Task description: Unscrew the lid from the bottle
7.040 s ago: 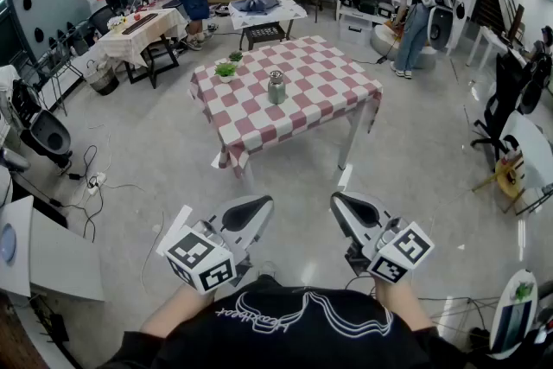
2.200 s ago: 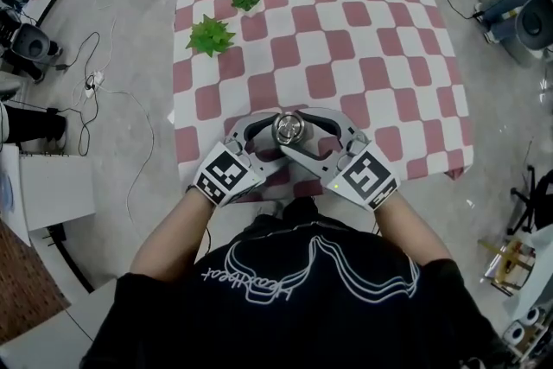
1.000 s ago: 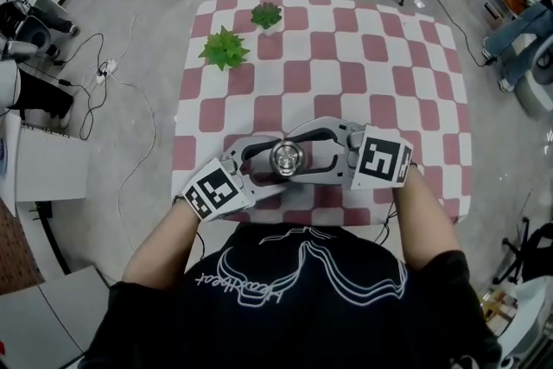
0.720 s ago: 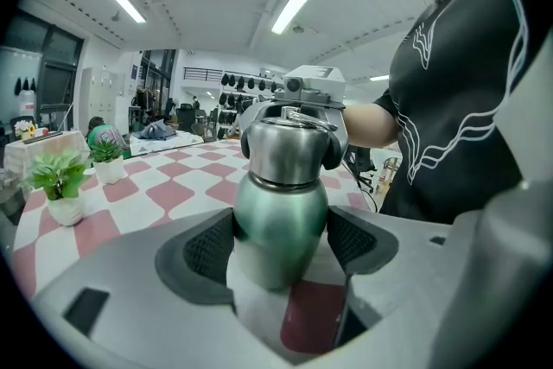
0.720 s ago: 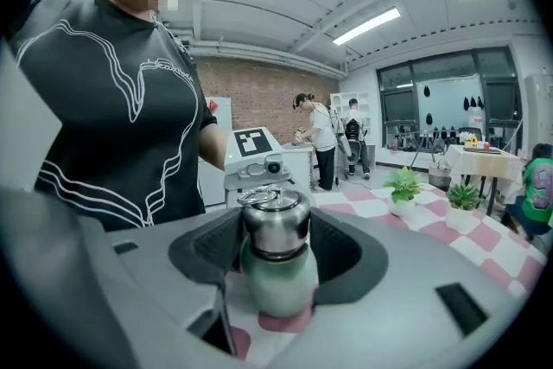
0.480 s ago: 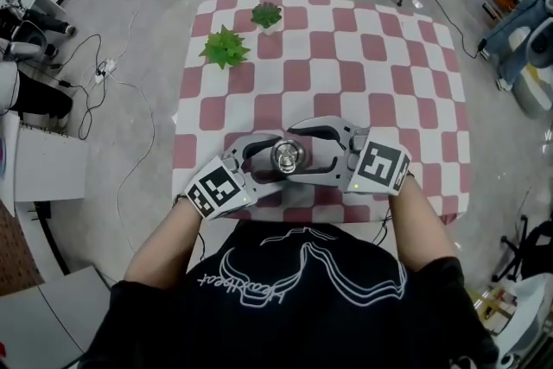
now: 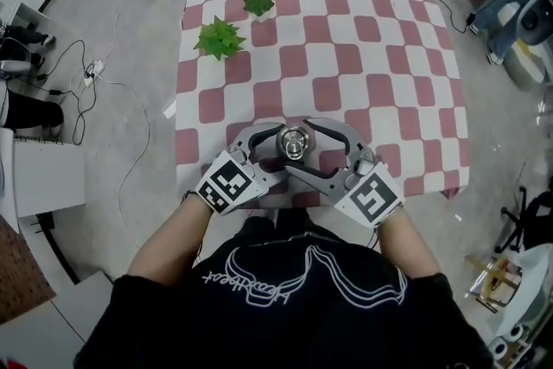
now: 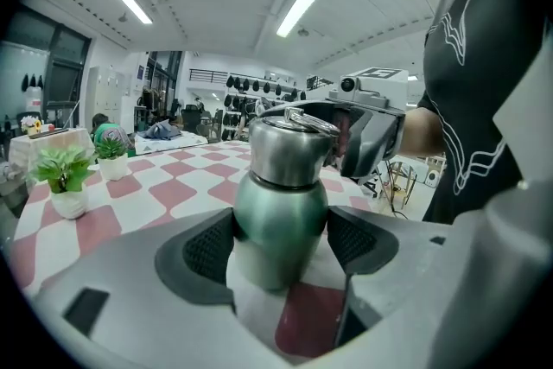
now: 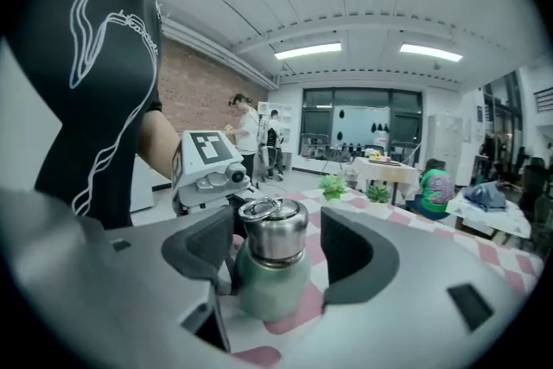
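Opening just now, the fingers of the right gripper (image 9: pixel 278 253) stand apart around the lid (image 9: pixel 274 231), not pressing it; the left gripper (image 8: pixel 281 248) clamps the bottle (image 8: pixel 281 199), upright on the surface (image 7: pixel 380 56). Probably regripping for another twist.

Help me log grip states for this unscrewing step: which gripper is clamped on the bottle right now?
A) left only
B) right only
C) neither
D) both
A: the left gripper presses both sides of the bottle on its green body, while the right gripper has jaws that have just been opening and stand clear of the lid between them.
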Action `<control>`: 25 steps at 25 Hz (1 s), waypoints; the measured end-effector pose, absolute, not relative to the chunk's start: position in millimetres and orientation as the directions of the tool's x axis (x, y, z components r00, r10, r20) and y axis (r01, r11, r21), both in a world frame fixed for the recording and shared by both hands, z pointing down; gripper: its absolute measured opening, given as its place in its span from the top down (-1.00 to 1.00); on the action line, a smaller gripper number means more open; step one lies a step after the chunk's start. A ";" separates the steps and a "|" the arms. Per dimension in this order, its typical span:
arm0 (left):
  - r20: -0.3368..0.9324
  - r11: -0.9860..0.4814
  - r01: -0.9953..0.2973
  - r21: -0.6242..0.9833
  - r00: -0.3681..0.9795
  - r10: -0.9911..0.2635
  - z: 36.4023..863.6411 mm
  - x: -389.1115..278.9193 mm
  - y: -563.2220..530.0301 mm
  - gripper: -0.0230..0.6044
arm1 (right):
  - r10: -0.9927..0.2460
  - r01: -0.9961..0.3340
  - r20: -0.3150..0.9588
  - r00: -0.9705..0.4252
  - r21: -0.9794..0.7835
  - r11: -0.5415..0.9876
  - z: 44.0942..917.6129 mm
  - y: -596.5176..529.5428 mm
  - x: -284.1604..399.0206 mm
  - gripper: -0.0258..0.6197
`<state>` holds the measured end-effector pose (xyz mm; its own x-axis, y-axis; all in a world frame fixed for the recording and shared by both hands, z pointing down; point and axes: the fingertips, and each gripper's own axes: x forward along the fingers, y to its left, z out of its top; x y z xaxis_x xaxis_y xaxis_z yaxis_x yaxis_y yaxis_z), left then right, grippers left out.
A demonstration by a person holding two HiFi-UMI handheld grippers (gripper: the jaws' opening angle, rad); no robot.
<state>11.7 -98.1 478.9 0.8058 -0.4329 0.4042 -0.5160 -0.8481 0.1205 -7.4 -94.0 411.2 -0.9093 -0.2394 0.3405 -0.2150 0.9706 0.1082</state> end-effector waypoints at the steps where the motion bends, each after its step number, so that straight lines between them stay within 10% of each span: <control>1: 0.404 -0.846 -0.519 0.121 0.804 -0.436 478.7 11.5 -98.2 -0.16 | -0.280 -0.257 0.337 -0.899 0.112 0.960 411.5 -95.1 -7.0 -0.07; 13: 0.416 -0.795 -0.595 0.118 0.756 -0.505 479.9 12.6 -97.7 -0.16 | -0.537 -0.524 0.300 -0.789 0.129 0.842 418.9 -95.1 -10.4 0.11; 25: 0.448 -0.802 -0.587 0.113 0.751 -0.486 481.3 13.0 -97.4 -0.16 | -0.515 -0.509 0.314 -0.797 0.108 0.854 420.0 -96.7 -7.3 0.17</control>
